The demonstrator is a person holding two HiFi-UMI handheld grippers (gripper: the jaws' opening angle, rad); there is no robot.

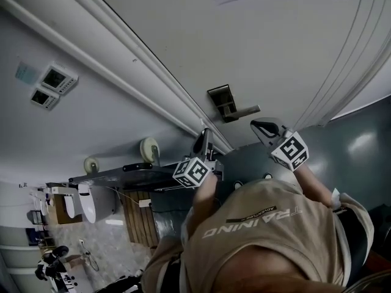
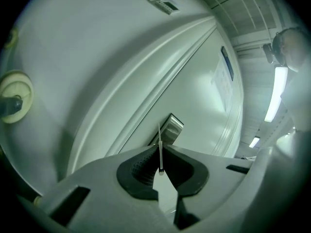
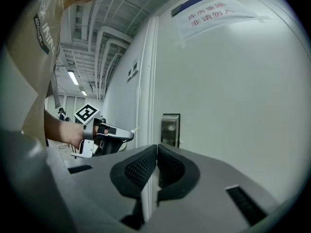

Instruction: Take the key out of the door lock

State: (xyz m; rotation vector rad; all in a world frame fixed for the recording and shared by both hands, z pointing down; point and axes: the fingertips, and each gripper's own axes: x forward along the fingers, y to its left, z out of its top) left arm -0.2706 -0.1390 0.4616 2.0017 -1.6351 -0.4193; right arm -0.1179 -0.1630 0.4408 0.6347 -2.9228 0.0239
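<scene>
A thin silver key point(image 2: 159, 135) stands edge-on between the pads of my left gripper point(image 2: 161, 152), which is shut on it. The key's tip points toward the metal lock plate point(image 2: 170, 129) on the white door and is clear of it. In the right gripper view the left gripper point(image 3: 130, 132) hovers left of the lock plate point(image 3: 170, 129), with the key point(image 3: 135, 129) sticking out of its tip. My right gripper point(image 3: 157, 147) is shut on nothing, below the plate. In the head view both grippers, left point(image 1: 201, 140) and right point(image 1: 259, 127), sit just under the lever handle point(image 1: 243, 110).
The white door frame point(image 1: 153, 78) runs left of the lock. Two wall control panels point(image 1: 54, 84) hang on the wall beyond it. A paper notice point(image 3: 214, 13) is taped high on the door. A round wall fitting point(image 2: 14, 101) lies at far left.
</scene>
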